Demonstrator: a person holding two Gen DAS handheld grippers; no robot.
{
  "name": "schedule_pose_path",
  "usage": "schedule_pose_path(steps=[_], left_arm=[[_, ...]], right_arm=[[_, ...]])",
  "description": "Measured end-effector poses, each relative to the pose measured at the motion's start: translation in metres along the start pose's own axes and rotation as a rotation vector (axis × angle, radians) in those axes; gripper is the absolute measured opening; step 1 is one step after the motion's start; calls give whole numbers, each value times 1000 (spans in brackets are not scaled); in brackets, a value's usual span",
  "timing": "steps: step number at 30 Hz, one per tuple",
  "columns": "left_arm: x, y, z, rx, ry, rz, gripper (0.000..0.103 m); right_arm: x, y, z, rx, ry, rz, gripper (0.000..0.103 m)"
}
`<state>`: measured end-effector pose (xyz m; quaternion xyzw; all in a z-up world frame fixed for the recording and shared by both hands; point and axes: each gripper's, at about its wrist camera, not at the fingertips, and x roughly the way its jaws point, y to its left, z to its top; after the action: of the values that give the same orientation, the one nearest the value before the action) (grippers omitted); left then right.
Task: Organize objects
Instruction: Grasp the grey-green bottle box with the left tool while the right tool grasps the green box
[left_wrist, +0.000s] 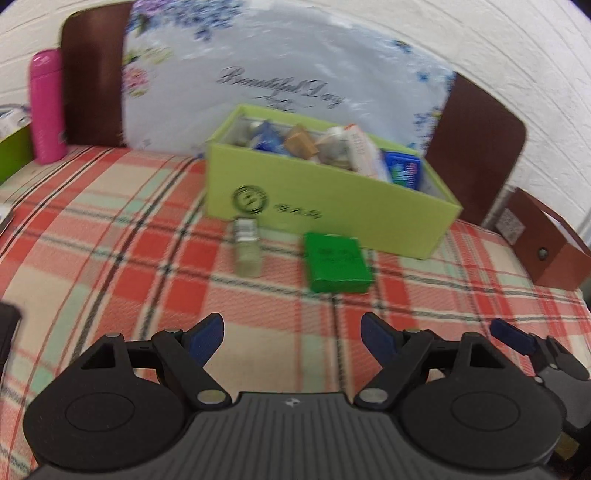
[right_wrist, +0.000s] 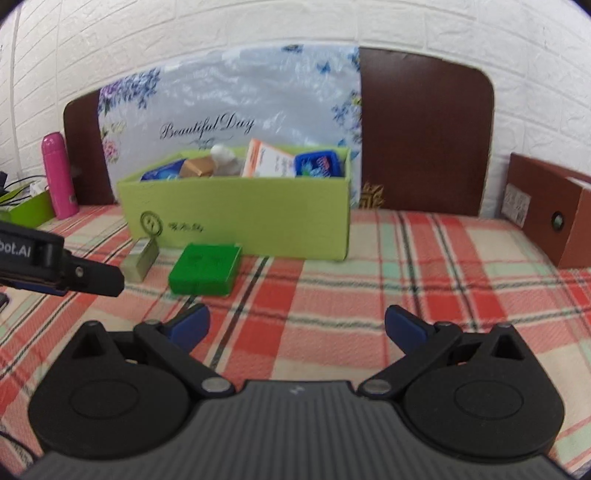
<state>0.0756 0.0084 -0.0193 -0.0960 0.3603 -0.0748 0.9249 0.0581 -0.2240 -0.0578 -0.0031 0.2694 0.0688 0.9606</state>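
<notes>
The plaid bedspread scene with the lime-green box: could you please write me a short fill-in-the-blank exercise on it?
1. The small green box lies on the plaid cloth in ____ of the lime-green box.
2. The bottle standing by the headboard is ____.
3. Between the left gripper's pads there is ____.
4. The little glass vial lies ____ the lime-green box.

Missing words: front; pink; nothing; outside
</notes>
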Motion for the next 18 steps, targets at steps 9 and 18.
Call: schedule_pose_path(steps=[9, 18], left_arm=[[8, 31, 4, -95, -23, 56, 84], [32, 38, 23, -140, -25, 53, 84]], right_arm=[[49, 39, 11, -55, 38, 47, 100], [98, 68, 26, -84, 86, 87, 77]])
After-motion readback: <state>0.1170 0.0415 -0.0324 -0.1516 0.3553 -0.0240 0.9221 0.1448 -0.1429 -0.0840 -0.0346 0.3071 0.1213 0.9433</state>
